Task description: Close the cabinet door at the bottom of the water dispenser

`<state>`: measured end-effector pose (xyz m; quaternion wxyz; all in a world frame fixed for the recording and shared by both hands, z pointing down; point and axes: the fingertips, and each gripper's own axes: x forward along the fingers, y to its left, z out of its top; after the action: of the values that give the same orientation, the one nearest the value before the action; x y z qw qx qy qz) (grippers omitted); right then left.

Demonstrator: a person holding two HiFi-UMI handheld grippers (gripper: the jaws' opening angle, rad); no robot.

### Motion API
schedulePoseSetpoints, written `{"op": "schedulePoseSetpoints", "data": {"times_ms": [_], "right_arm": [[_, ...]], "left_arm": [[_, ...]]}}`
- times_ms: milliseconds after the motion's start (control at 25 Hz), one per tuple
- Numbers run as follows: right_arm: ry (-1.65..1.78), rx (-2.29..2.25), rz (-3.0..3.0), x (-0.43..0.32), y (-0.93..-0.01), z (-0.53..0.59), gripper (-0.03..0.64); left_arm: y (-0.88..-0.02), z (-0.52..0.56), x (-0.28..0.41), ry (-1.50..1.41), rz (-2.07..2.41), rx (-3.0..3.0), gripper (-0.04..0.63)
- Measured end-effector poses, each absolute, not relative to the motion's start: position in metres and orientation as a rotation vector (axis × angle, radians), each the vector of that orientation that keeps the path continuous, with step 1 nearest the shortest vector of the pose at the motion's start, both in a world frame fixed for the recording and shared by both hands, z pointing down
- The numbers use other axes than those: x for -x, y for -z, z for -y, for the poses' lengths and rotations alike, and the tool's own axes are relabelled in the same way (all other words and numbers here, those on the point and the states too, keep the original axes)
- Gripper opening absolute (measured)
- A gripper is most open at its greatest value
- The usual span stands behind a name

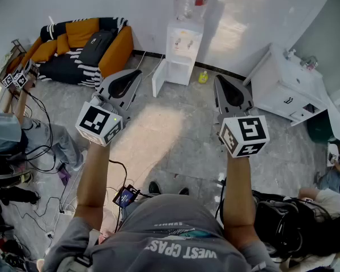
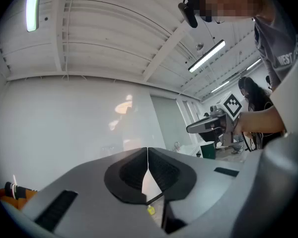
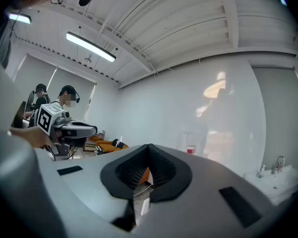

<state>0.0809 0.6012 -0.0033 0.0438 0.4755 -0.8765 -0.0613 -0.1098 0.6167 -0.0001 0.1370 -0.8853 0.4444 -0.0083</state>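
The white water dispenser stands against the far wall with a clear bottle on top. Its bottom cabinet door hangs open, swung out to the left. Both grippers are held up in the air well short of it, pointing toward it. My left gripper is shut with nothing in it, and its jaws meet at the tips in the left gripper view. My right gripper is likewise shut and holds nothing. The dispenser's bottle shows faintly in the right gripper view.
An orange and black sofa sits at the back left. A small yellow bottle stands on the floor right of the dispenser. A white sink cabinet and a green bin are at the right. Seated people and cables flank both sides.
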Motion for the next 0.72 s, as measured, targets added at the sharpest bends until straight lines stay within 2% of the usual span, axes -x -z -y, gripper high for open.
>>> {"op": "schedulePoseSetpoints", "data": {"times_ms": [720], "right_arm": [[0.157, -1.489, 2.666, -0.056, -0.005, -0.581, 0.028]], "left_arm": [[-0.009, -0.598, 0.139, 0.0, -1.277, 2.585, 0.018]]}}
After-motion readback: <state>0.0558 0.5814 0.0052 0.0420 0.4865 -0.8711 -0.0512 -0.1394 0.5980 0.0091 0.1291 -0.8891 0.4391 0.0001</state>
